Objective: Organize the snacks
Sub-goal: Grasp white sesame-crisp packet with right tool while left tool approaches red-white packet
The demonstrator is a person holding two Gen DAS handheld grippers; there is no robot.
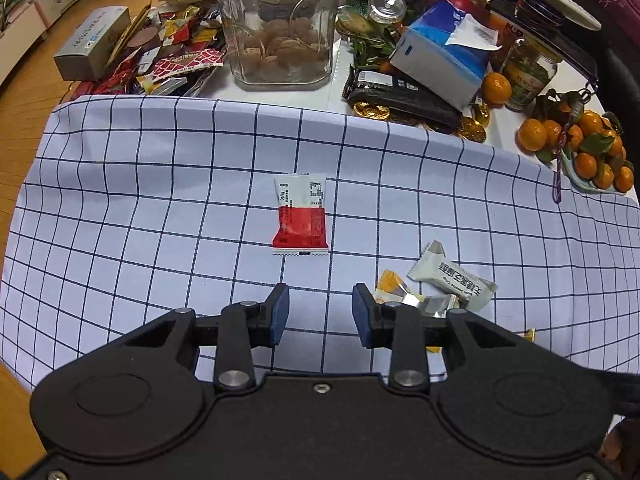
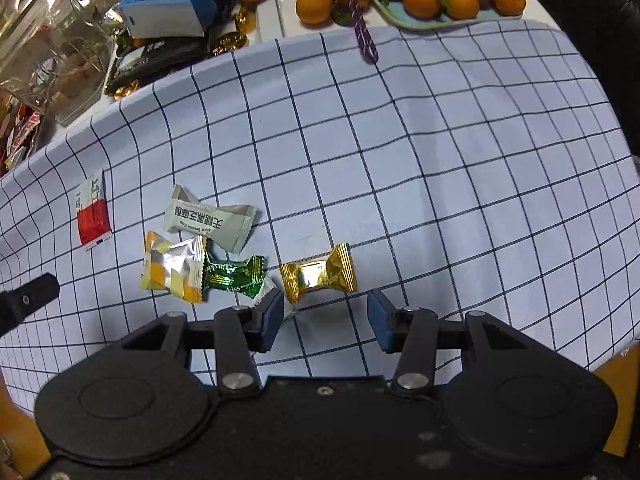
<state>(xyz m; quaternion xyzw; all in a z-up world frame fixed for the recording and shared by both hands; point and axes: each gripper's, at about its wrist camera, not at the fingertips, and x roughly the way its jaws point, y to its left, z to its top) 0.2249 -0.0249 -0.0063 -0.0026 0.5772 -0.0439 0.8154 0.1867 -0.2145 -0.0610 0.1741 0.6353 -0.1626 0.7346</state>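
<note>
5 snacks [image 2: 208, 224] on cloth [image 2: 440, 160], jar [image 1: 276, 20] behind

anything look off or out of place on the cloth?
Nothing damaged or spilled. Five wrapped snacks lie loose on the checked cloth: a red-white packet alone, the grey, yellow-silver, green and gold ones clustered unsorted.

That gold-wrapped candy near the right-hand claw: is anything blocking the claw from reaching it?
Nothing visible does. The gold candy lies alone on the checked cloth, just ahead of the open right gripper. The green candy sits beside it, apart, by one finger.
</note>
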